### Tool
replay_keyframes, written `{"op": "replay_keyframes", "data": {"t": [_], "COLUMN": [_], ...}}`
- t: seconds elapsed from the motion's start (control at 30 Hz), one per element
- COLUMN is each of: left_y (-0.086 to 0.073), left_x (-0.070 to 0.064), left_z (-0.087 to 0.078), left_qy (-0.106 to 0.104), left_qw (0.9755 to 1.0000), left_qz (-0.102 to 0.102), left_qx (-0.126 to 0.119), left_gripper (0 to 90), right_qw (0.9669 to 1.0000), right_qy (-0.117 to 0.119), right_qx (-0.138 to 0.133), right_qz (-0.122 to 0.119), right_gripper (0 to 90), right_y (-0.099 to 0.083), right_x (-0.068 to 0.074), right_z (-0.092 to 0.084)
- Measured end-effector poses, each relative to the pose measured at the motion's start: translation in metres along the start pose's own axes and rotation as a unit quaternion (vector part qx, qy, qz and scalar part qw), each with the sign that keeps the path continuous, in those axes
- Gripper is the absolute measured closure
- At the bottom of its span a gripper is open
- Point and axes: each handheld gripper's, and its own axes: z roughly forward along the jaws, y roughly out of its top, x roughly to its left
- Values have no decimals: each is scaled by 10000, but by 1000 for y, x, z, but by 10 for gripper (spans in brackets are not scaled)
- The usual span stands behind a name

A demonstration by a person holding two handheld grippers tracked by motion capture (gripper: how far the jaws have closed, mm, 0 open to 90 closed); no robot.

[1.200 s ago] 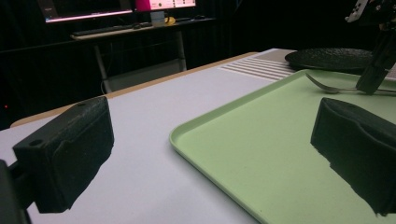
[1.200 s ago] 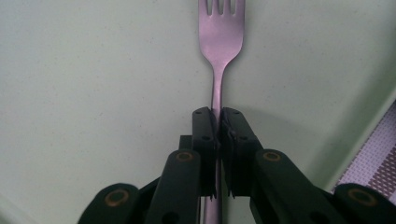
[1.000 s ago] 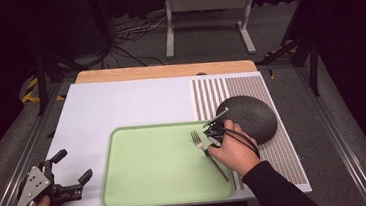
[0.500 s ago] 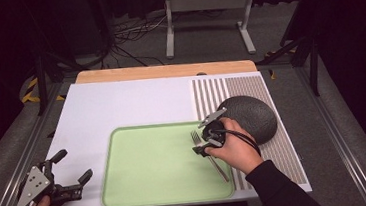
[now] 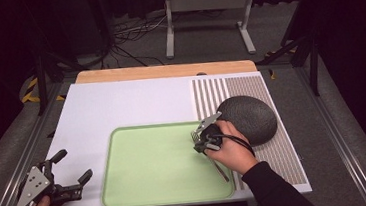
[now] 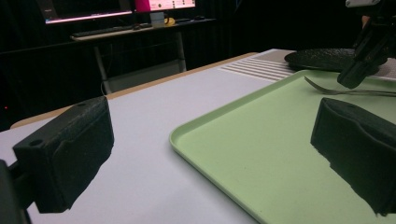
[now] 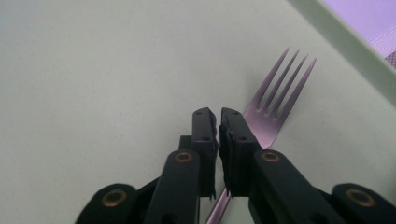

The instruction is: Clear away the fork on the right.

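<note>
The right gripper (image 5: 198,143) hovers over the fork (image 7: 275,112) lying on the green tray (image 5: 153,186), jaws clenched together on nothing; the left gripper (image 5: 72,169) rests at the surface's (image 5: 121,103) near corner, jaws spread wide

A pale green tray (image 5: 143,187) lies on a white mat (image 5: 121,106) beside a brown-striped panel (image 5: 210,95).

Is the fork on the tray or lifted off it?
Cannot tell: the fork sits over the green tray, right claw closed at its neck.
</note>
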Motion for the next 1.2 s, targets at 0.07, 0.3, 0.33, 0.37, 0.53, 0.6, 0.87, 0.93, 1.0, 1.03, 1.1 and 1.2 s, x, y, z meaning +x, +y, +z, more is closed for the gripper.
{"op": "replay_keyframes", "data": {"t": [0.07, 0.3, 0.33, 0.37, 0.53, 0.6, 0.87, 0.93, 1.0, 1.03, 1.1, 1.2], "left_y": [0, 0, 0, 0, 0, 0, 0, 0, 0, 0, 0, 0], "left_x": [0, 0, 0, 0, 0, 0, 0, 0, 0, 0, 0, 0], "left_z": [0, 0, 0, 0, 0, 0, 0, 0, 0, 0, 0, 0], "left_qy": [0, -3, -2, 0, -3, -2, -2, -3, -2, 0, -2, 0], "left_qw": [10000, 10000, 10000, 10000, 10000, 10000, 10000, 10000, 10000, 10000, 10000, 10000], "left_qz": [1, 6, 4, 4, 9, 5, 7, 7, 4, 7, 11, 4], "left_qx": [-2, 3, 2, 3, 6, 4, 3, 4, 6, 8, 11, 9], "left_gripper": [0, 0, 0, 0, 0, 0, 0, 0, 0, 0, 0, 0], "right_qw": [10000, 9997, 9996, 9995, 9993, 9991, 9984, 9982, 9982, 9981, 9979, 9978], "right_qy": [56, 30, -1, -46, -129, -183, -382, -412, -431, -454, -475, -501], "right_qx": [20, 255, 281, 317, 357, 378, 411, 422, 422, 421, 435, 431], "right_qz": [53, 4, -10, -46, -64, -107, -98, -51, -29, -41, 3, 77], "right_gripper": [850, 893, 894, 894, 896, 896, 896, 897, 897, 897, 896, 897], "right_y": [-1, -4, -4, -4, -4, -3, -4, -5, -6, -7, -8, -10], "right_x": [0, 0, 0, 0, -2, -2, -8, -10, -11, -13, -15, -17], "right_z": [2, 6, 7, 7, 10, 10, 7, 5, 5, 4, 3, 2]}}
